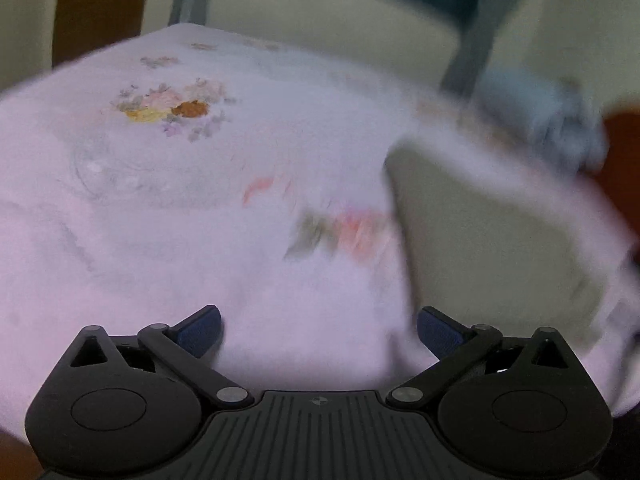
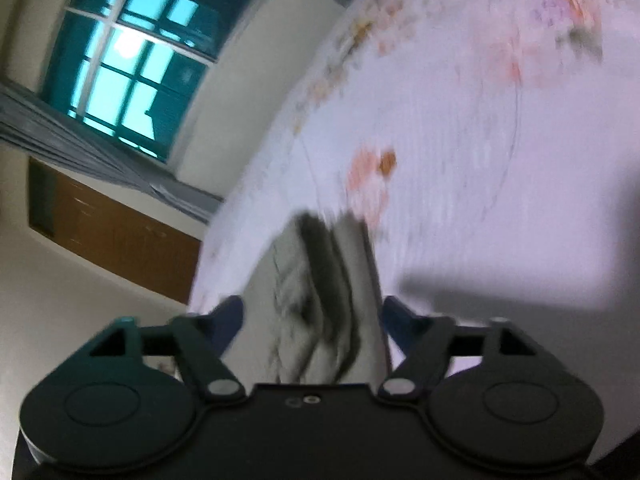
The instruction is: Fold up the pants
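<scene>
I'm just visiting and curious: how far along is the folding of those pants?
Looks nearly done, as far as the blur allows: the beige pants lie as a compact slab on the flowered sheet, with stacked layers showing at their near edge in the right wrist view. In hand: nothing. The left gripper is open over bare sheet, and the right gripper stands open around the bundle's edge. Left: perhaps a last tidy.

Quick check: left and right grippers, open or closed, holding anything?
Left gripper: open, empty.
Right gripper: open, pads clear of the pants lying between them.
</scene>
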The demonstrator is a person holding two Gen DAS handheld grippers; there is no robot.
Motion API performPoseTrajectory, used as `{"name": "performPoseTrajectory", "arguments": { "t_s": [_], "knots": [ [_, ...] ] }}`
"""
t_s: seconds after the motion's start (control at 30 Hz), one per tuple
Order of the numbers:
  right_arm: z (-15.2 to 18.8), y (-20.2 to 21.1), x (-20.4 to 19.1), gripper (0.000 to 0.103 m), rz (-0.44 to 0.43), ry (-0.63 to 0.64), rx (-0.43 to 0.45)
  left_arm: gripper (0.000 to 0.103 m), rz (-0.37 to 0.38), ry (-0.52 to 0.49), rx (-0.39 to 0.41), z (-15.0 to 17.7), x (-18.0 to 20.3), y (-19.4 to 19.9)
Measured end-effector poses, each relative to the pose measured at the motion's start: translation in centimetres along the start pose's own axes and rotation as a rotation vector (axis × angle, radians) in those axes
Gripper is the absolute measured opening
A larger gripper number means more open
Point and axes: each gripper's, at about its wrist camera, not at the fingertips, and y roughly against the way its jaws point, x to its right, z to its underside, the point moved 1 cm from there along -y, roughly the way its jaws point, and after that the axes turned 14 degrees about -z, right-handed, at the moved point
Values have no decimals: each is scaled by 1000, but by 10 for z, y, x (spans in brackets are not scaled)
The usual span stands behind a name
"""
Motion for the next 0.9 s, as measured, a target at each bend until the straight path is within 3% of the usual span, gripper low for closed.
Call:
{"name": "performPoseTrajectory", "arguments": {
  "t_s": [0.1, 0.27, 0.4, 0.43, 0.53, 0.57, 0.6, 0.63, 0.77, 0.87, 0.9],
  "knots": [
    [-13, -14, 13, 72, -20, -29, -31, 103, 118, 126, 2, -28, -2, -19],
    [-12, -61, 31, 73, 41, -31, -152, 103, 126, 134, -41, -45, 19, -55],
    [-8, -80, 30, 83, -35, -27, -199, 103, 135, 167, -78, -39, 16, -74],
    [-7, -86, 29, 87, -35, -19, -214, 103, 132, 179, -88, -36, 14, -78],
    [-6, -110, 26, 87, 0, 24, -278, 103, 146, 202, -102, -28, 8, -88],
    [-5, -118, 24, 85, 14, 44, -298, 103, 154, 198, -100, -28, 8, -88],
    [-3, -126, 21, 57, 45, 77, -321, 103, 170, 188, -100, -29, 10, -89],
    [-2, -130, 19, 45, 55, 96, -340, 103, 187, 181, -101, -31, 11, -91],
    [-4, -125, 13, 40, 38, 149, -343, 103, 371, 206, -146, -44, 25, -109],
    [-5, -121, 20, 40, 21, 117, -349, 103, 504, 245, -287, -50, 43, -143],
    [-6, -120, 21, 41, 15, 106, -349, 103, 517, 235, -302, -51, 49, -149]
  ]
}}
